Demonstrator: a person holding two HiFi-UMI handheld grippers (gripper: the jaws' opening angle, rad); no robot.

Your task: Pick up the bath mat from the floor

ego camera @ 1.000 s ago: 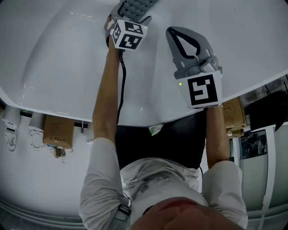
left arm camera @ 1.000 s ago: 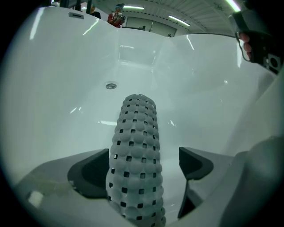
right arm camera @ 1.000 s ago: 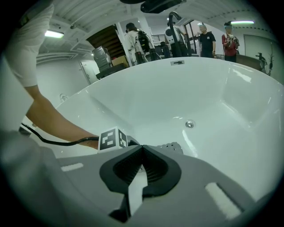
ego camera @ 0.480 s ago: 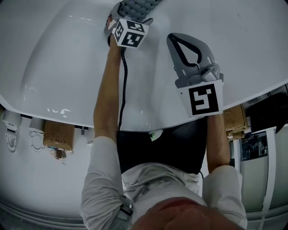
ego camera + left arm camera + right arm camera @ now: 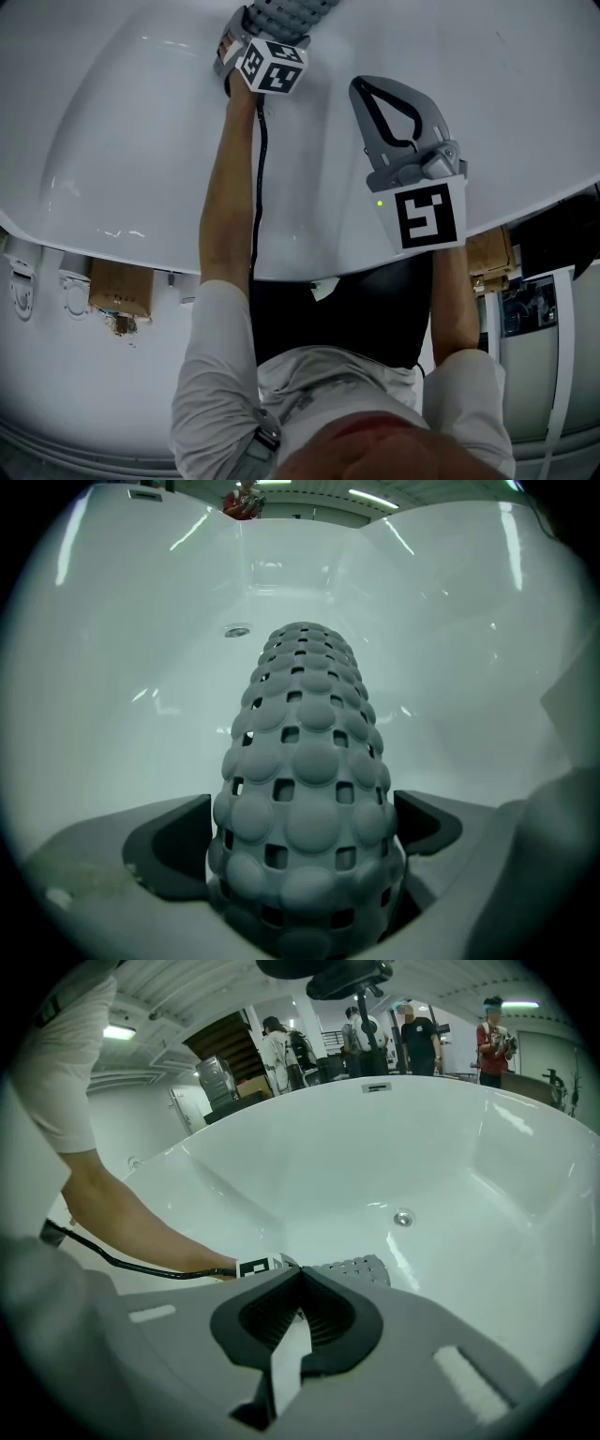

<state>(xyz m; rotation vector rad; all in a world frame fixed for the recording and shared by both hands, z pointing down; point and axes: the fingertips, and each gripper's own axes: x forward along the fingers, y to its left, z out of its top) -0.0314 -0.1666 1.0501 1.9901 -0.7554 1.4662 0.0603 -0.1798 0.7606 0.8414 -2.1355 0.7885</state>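
1. the rolled, bubble-textured bath mat (image 5: 305, 714) is not on the floor. it is down inside the white bathtub (image 5: 450, 1147), and its far end points roughly toward the drain (image 5: 237, 630).
2. the left gripper (image 5: 305, 832) reaches steeply down into the tub. its jaws have just been opening and now stand spread wide, with the near end of the roll between them. the pads flank the roll, with a sliver of gap on one side, so i read it as let go, not squeezed.
3. the roll's long axis runs straight away from the left gripper, along the line the gripper points. the jaws therefore straddle its width, and a grasp would only need them to come together.
4. the right gripper (image 5: 298, 1274) hangs higher, nearer the tub's rim, with its jaws clenched tip to tip on nothing. it is well apart from the mat, which lies ahead of it and lower.
5. the left hand is plainly the nearer one.
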